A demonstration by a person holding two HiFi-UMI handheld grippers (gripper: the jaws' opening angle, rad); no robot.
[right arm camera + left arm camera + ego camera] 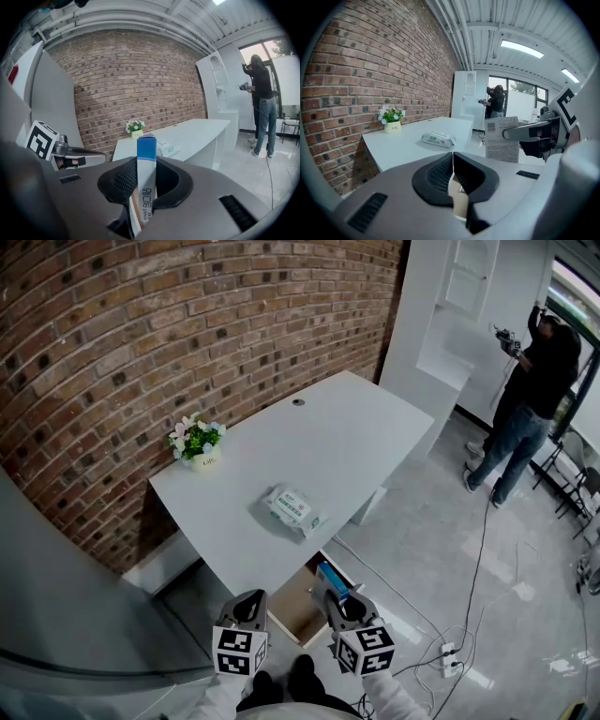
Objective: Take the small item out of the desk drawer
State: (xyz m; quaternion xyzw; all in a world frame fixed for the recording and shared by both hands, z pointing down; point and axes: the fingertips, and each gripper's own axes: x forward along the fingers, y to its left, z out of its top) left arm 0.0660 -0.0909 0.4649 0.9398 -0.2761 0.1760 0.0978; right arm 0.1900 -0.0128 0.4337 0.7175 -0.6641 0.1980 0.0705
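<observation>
**Small box out of drawer, clamped in right gripper**

Head view: the right gripper point(339, 601) is grasping a small blue-and-white box point(329, 576), which sticks out ahead of the jaws. The open drawer point(292, 607) sits below, between it and the left gripper point(249, 604). The white surface point(375, 427) runs ahead of both grippers. A wipes pack point(292, 509) lies on it straight ahead. A flower pot point(197, 443) stands further ahead to the left, by the brick wall point(141, 334). A person point(530, 399) stands far off ahead to the right.

Left gripper view: the jaws are clenched together with nothing between them. The box shows to this gripper's right, printed face toward the camera and held in the other gripper. The wipes pack is ahead.

Right gripper view: the pads press both flat sides of the box, which stands on edge with its blue end past the fingertips. The left gripper is off to the left, apart. The flower pot and wipes pack are ahead.
</observation>
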